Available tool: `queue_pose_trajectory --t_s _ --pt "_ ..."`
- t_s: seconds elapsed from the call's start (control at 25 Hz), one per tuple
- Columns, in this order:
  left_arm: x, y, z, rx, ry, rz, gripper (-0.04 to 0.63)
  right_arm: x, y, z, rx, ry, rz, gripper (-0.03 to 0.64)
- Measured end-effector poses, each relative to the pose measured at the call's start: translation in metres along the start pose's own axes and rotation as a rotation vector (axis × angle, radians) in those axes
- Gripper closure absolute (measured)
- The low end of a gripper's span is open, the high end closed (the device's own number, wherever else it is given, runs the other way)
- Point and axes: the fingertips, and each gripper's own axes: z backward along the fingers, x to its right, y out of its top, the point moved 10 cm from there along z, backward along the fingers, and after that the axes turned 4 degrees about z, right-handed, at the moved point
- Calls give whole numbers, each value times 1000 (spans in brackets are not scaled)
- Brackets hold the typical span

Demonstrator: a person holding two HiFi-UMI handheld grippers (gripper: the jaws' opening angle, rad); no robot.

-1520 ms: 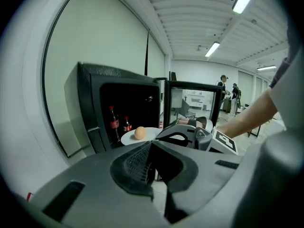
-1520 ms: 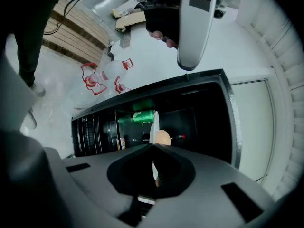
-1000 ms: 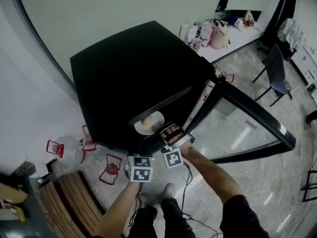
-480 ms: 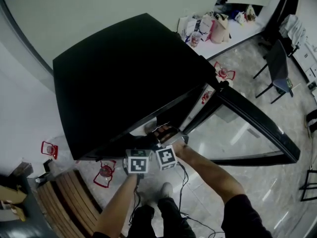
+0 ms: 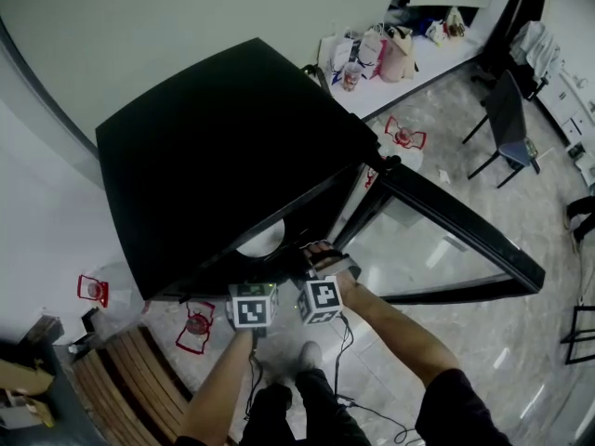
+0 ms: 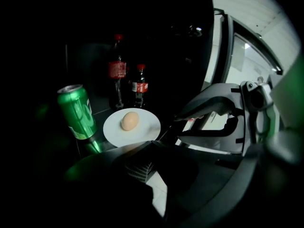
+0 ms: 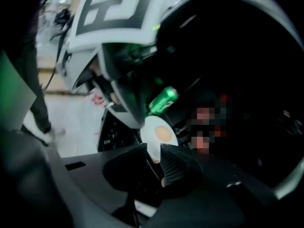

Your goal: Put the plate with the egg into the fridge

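The white plate (image 6: 142, 133) with a brown egg (image 6: 129, 120) rests on a dark shelf inside the black fridge (image 5: 223, 147). Only a sliver of the plate (image 5: 260, 242) shows under the fridge's top edge in the head view. My right gripper (image 7: 154, 151) is at the plate's near rim (image 7: 154, 136); its jaws are opening, with the thin rim in the gap and the pads off it. From the left gripper view the right gripper (image 6: 176, 127) sits just right of the plate. My left gripper (image 6: 151, 146) hovers in front of the plate, its jaws together and empty.
A green can (image 6: 76, 112) stands left of the plate, and two cola bottles (image 6: 116, 75) (image 6: 139, 85) stand behind it. The fridge's glass door (image 5: 446, 240) is swung open to the right. Red and white bags (image 5: 197, 325) lie on the floor by a wooden bench (image 5: 130, 379).
The plate, in plain sight at the fridge's front a second ago, now lies further in under the top edge. Both grippers have followed it forward.
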Motion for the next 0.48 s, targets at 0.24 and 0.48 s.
queue_pose_trajectory --t_s 0.24,0.48 --pt "43 3 70 86 -124 -58 589 7 17 116 208 -142 -732 536" --pt "125 29 154 185 -307 -186 588 -12 20 258 298 -426 -1026 606"
